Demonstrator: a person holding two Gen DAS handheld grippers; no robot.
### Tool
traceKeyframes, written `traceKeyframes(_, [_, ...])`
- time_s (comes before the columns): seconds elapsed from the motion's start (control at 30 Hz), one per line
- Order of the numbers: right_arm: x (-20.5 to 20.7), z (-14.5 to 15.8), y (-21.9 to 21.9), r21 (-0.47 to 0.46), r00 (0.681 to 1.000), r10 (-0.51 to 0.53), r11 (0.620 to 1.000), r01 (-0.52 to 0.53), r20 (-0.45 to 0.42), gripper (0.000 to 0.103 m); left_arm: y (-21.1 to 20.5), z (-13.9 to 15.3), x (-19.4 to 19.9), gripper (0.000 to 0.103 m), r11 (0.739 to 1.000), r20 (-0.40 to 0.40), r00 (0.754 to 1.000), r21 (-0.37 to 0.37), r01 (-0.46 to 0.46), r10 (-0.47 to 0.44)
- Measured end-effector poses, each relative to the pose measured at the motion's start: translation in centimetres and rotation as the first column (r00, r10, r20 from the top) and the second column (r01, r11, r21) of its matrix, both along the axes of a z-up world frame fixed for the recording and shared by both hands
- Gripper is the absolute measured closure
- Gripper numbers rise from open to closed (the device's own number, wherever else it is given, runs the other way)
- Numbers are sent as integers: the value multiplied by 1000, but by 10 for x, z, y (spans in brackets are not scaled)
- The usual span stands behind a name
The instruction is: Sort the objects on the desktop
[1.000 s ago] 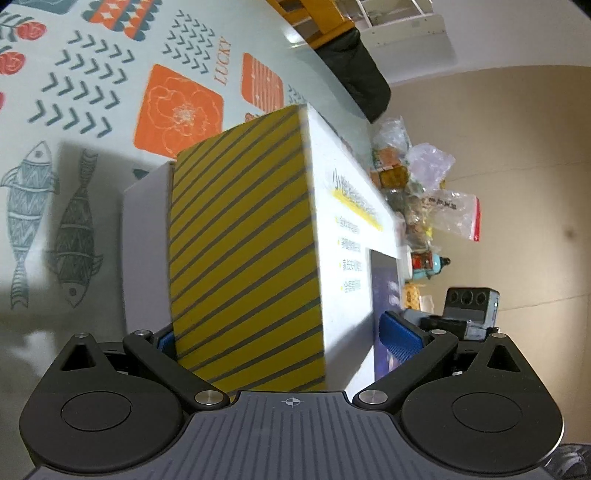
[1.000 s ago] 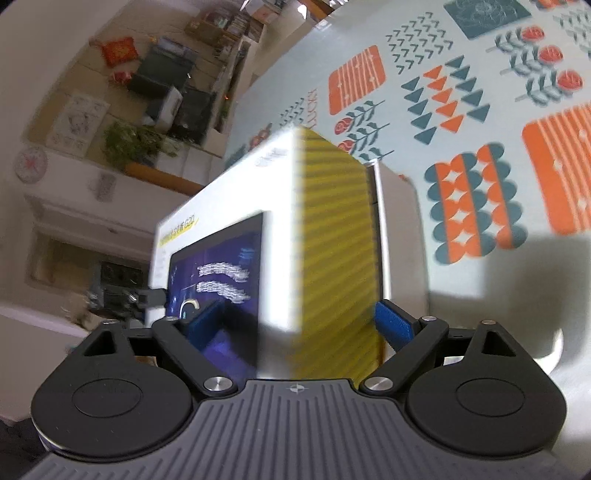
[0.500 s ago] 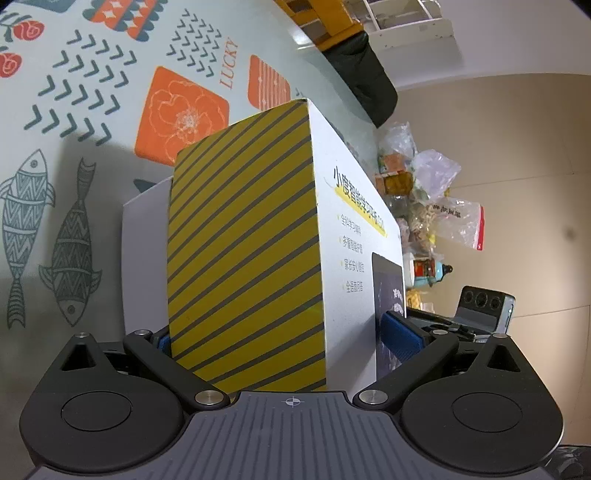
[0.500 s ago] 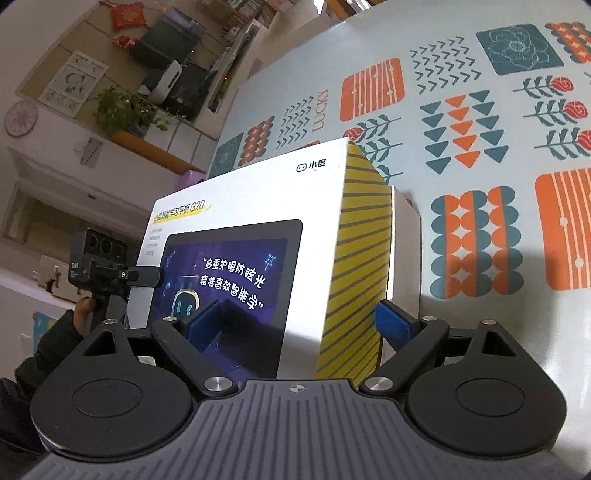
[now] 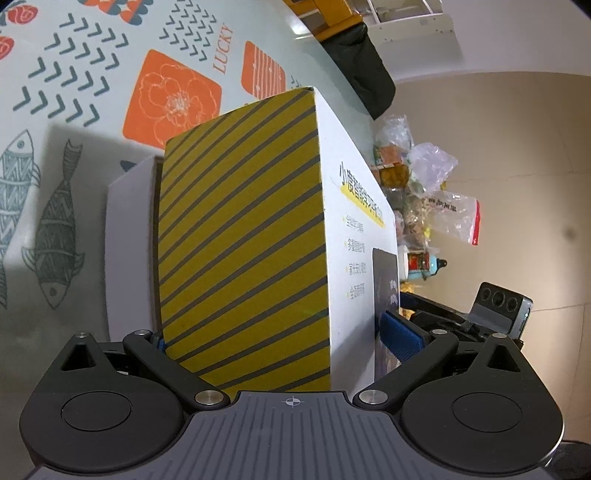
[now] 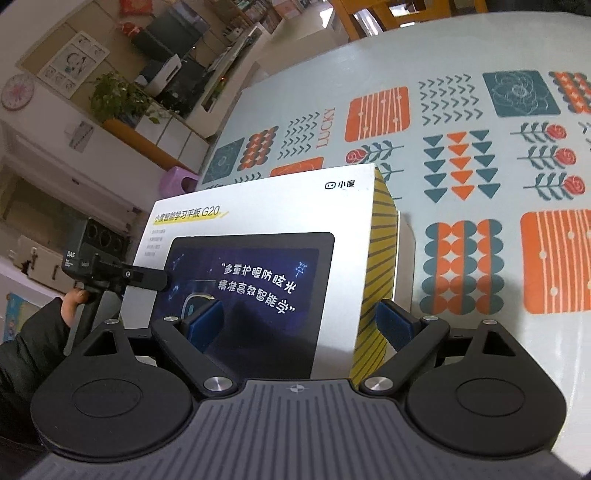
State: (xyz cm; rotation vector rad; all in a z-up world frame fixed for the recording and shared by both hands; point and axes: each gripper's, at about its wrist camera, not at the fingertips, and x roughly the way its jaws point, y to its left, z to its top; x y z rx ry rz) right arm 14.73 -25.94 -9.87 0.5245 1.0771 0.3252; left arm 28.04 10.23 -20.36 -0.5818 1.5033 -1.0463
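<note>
A white tablet box [image 5: 243, 236] with yellow, grey-striped ends lies flat on a plain white box [image 5: 129, 236] on the patterned tablecloth. Its top face with a printed tablet screen shows in the right wrist view [image 6: 258, 266]. My left gripper [image 5: 273, 332] is shut on one striped end of the tablet box, blue pads above and below. My right gripper [image 6: 301, 321] is shut on the opposite striped end. The other gripper [image 6: 110, 273] shows at the far end in the right wrist view.
The tablecloth [image 6: 480, 155] stretches to the right of the boxes. Bags of snacks and small items [image 5: 424, 206] sit beyond the table edge. A wooden chair [image 6: 399, 14] stands behind the table. Shelves and a plant [image 6: 122, 99] line the room's back.
Both grippers have tilted together with the tablet box. The right wrist view has swung so that the printed top face now shows fully. Both stay shut on the box.
</note>
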Motion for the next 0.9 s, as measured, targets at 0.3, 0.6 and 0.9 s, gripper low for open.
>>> traceKeyframes(0.3, [2, -18, -12, -17, 999, -10, 1000, 10, -36, 0, -13, -3, 5, 0, 1000, 12, 1000, 12, -27, 27])
traceKeyframes(0.6, [7, -11, -10, -13, 1000, -3, 1000, 3, -28, 0, -12, 11, 10, 0, 998, 46, 999, 55, -24, 21])
traceKeyframes(0.9, [13, -4, 1, 15, 998, 57, 998, -57, 0, 0, 6, 17, 19, 0, 992, 66, 997, 125, -35, 27])
